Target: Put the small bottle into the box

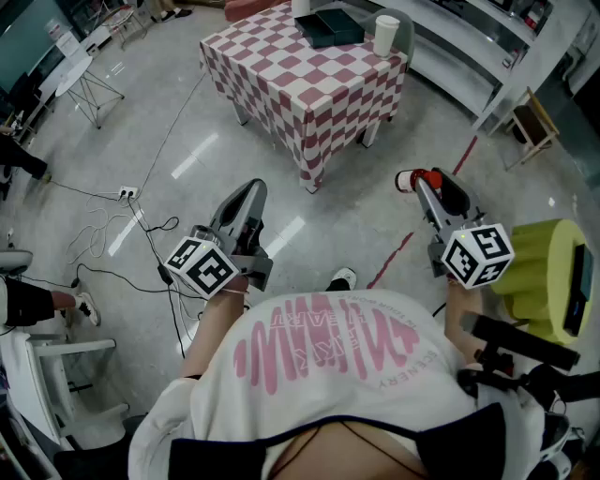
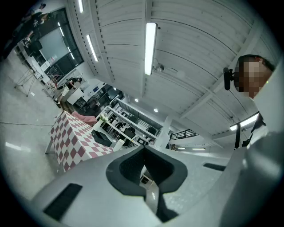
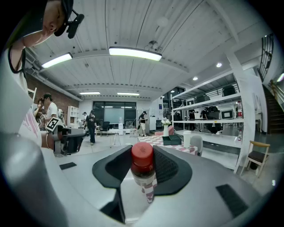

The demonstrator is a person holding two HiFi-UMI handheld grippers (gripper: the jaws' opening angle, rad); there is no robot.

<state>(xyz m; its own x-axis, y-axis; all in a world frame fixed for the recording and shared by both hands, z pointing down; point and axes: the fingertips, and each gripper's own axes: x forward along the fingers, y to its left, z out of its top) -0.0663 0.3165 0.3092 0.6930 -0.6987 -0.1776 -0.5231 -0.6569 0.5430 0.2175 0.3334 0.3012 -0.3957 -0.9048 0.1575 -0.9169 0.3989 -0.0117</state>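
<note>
Large workshop hall: polished grey floor (image 1: 187, 112), strip lights on a ribbed white ceiling, white shelving (image 1: 450, 56) just beyond the bench. Out on the open floor, a bench (image 1: 281, 80) under a red-and-white checked cloth. On the bench, toward its far edge, a dark open box (image 1: 330, 26); beside it at the bench's far corner, a white cup (image 1: 386, 31). From the right tool's camera, also a white vase (image 3: 165, 129) of flowers on the bench, just behind the box. On the floor well off to one side of the bench, a power strip (image 1: 127, 193) with black cables trailing away; off the opposite side of the bench, a small wooden stool (image 1: 531, 122).

Right tool (image 1: 422, 185) held out over the floor, well short of the bench and aimed toward it. Closed on the small bottle (image 1: 407, 180): body pinched between the two dark pads (image 3: 171, 166), red cap standing clear above them in the tool's own view, label showing below. Bottle well apart from the bench and from the box on it, out over bare floor.

Left tool (image 1: 253, 187) also short of the bench, off its near corner, tilted slightly upward. Jaws narrow, tips drawn together with only a thin slit behind them, empty. Below both tools, nearest the camera and farthest from the bench, a white shirt (image 1: 328, 356) with pink print and one shoe (image 1: 342, 278) on the floor.
</note>
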